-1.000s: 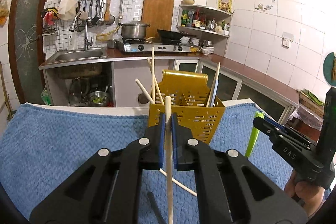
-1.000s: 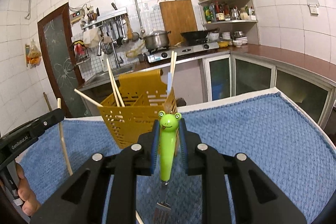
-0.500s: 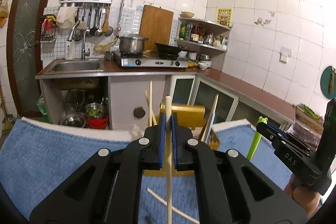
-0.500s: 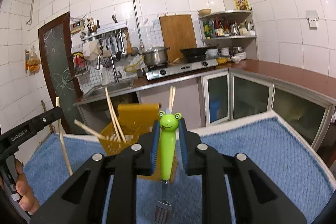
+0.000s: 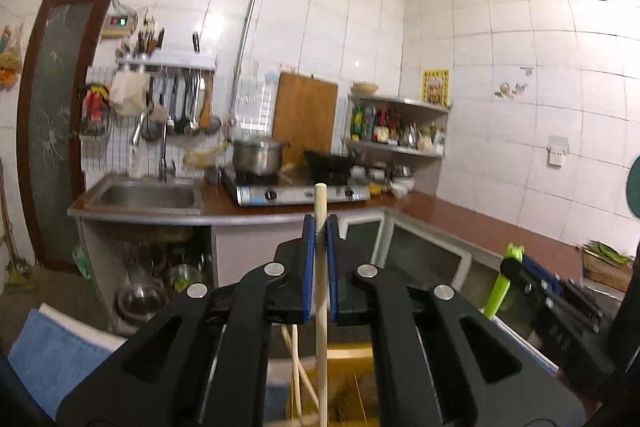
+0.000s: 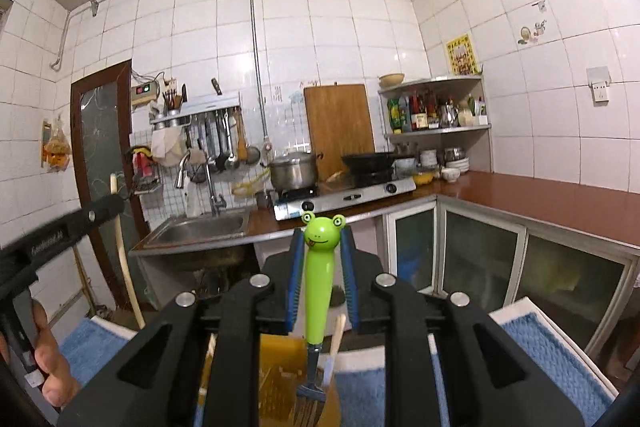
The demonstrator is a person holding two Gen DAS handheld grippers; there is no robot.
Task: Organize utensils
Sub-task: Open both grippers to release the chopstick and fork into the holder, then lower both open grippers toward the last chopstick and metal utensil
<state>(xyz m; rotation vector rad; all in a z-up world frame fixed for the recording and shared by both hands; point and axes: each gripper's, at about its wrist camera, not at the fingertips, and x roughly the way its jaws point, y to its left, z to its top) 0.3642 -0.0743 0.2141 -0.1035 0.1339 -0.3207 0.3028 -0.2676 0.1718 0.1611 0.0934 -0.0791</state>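
Left gripper (image 5: 320,227): jaws clamped on a wooden chopstick (image 5: 321,311), held upright, its top end standing just above the blue pads, its lower length running down between the black arms. Directly below this gripper sits the yellow basket (image 5: 352,367), with other chopsticks (image 5: 298,367) leaning inside it.

Right gripper (image 6: 323,259): jaws closed on the green handle of a frog fork (image 6: 319,283), upright, frog head just above the pads, tines pointing down. The tines hang over the basket (image 6: 280,383), beneath this gripper; whether they touch it cannot be told. A pale-handled utensil (image 6: 335,343) stands in the basket just right of the fork.

A hand (image 6: 48,355) shows at the lower left of the right wrist view, on the other gripper's handle. Blue towel (image 6: 552,363) lies under the basket, below both grippers. Counter, sink (image 5: 148,193) and stove (image 5: 296,193) lie ahead.
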